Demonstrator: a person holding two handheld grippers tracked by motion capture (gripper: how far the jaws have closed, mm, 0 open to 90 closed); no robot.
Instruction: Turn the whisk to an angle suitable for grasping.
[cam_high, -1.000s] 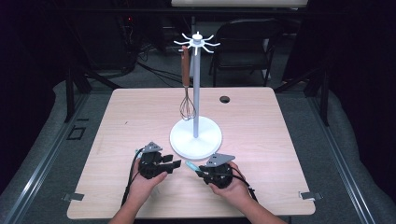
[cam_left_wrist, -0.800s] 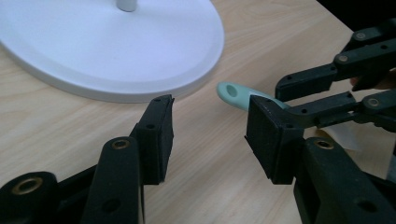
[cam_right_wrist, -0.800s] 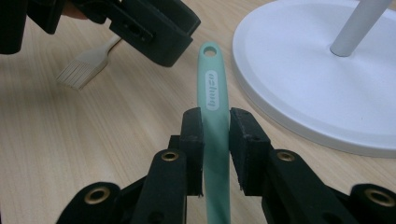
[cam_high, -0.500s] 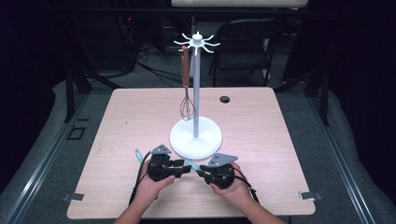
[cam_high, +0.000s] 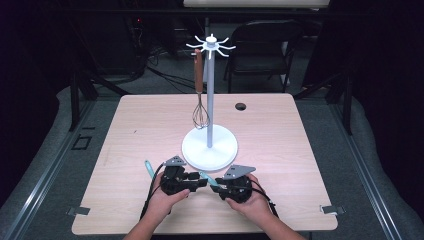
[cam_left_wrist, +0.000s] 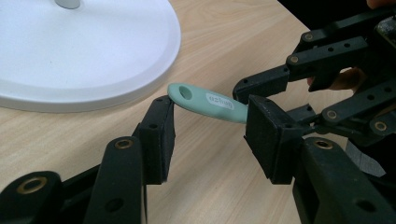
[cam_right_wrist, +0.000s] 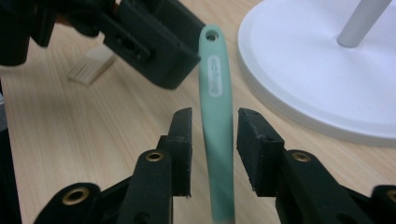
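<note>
A whisk (cam_high: 200, 112) hangs from the white utensil stand (cam_high: 209, 145) on the table (cam_high: 280, 150). In front of the stand's base, both hands hold their grippers level, tips facing. The teal utensil handle (cam_right_wrist: 215, 116) lies between the right gripper (cam_right_wrist: 214, 140)'s jaws, which have just been opening and stand clear of it; the left gripper (cam_left_wrist: 210, 135) is spread too, one pad touching the handle's end.

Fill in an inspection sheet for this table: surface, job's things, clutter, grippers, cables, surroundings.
Surface: pale wood table, grommet hole at the far side.
Job's things: teal handle between both grippers; white stand; whisk hanging on it.
Clutter: small teal piece, unidentifiable.
Grippers: right gripper has just been opening, handle between its pads, untouched; left gripper at the handle's end, grip unclear.
Cables: black cable trails from the left gripper.
Surroundings: chair, floor cables behind.
</note>
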